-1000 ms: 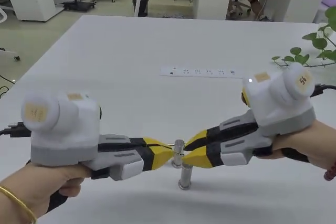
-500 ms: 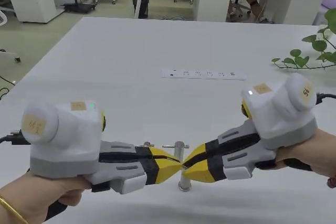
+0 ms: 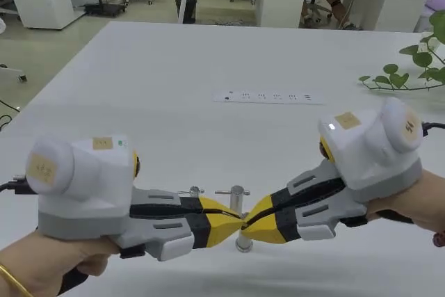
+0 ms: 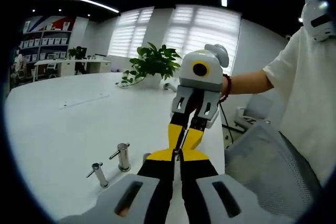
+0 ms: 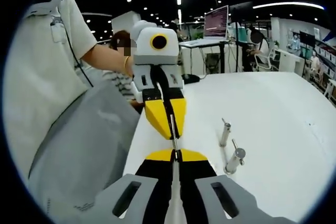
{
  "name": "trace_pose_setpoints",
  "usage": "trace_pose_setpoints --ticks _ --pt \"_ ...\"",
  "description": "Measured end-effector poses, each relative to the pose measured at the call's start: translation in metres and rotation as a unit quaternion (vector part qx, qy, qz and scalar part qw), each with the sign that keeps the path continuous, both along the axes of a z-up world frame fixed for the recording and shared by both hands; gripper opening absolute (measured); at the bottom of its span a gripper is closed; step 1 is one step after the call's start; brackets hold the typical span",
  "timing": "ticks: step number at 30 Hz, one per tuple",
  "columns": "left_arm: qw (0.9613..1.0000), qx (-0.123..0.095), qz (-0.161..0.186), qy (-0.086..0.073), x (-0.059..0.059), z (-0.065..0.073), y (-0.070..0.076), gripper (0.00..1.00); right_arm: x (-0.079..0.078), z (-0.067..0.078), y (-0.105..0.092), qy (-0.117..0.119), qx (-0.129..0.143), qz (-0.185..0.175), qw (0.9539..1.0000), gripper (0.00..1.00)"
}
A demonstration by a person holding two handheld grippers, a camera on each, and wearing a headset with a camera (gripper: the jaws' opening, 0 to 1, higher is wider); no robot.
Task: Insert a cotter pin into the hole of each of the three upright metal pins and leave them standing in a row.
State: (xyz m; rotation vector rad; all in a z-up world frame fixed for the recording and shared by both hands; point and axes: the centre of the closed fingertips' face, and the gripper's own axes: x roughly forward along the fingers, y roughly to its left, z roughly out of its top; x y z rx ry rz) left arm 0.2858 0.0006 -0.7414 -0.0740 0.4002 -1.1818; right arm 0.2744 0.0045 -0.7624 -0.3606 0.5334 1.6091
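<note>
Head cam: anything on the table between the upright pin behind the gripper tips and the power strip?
Nothing. In the head view, bare white tabletop runs from the upright metal pin back to the power strip.

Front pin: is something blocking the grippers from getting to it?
Nothing visible does. The left gripper and the right gripper meet tip to tip right at the front pin. The second pin and third pin stand behind, out of the way.

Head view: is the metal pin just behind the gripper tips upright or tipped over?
Upright: the metal pin stands vertical, a cotter pin crosswise through its top; its foot is hidden.
</note>
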Motion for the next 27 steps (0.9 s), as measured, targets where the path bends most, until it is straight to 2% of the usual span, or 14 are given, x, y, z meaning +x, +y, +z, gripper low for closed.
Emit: trace_pose_setpoints --ticks 2,5,8,11,17,20,27 --pt "1.0000 0.002 0.006 -0.007 0.002 0.000 0.000 0.03 -0.001 -0.001 -0.001 0.001 -0.003 0.005 1.0000 0.03" --pt "0.9997 0.011 0.010 -0.019 0.003 -0.003 -0.003 0.04 0.001 -0.003 -0.004 -0.012 -0.014 0.007 0.9998 0.03" --pt "0.9995 0.018 0.015 -0.023 0.004 -0.006 -0.006 0.07 0.006 -0.003 -0.007 -0.020 -0.022 0.002 0.9995 0.03" --pt "0.9991 0.022 0.019 -0.029 0.004 -0.010 -0.009 0.15 0.011 -0.006 -0.013 -0.037 -0.041 0.003 0.9985 0.03" --pt "0.9981 0.027 0.038 -0.042 0.009 -0.015 -0.011 0.20 0.016 -0.013 -0.022 -0.044 -0.070 -0.001 0.9965 0.03" --pt "0.9973 0.032 0.050 -0.043 0.012 -0.019 -0.010 0.23 0.018 -0.022 -0.029 -0.053 -0.103 0.002 0.9932 0.03" --pt "0.9942 0.054 0.082 -0.045 0.022 -0.033 -0.005 0.24 0.022 -0.030 -0.039 -0.074 -0.139 0.013 0.9874 0.03"
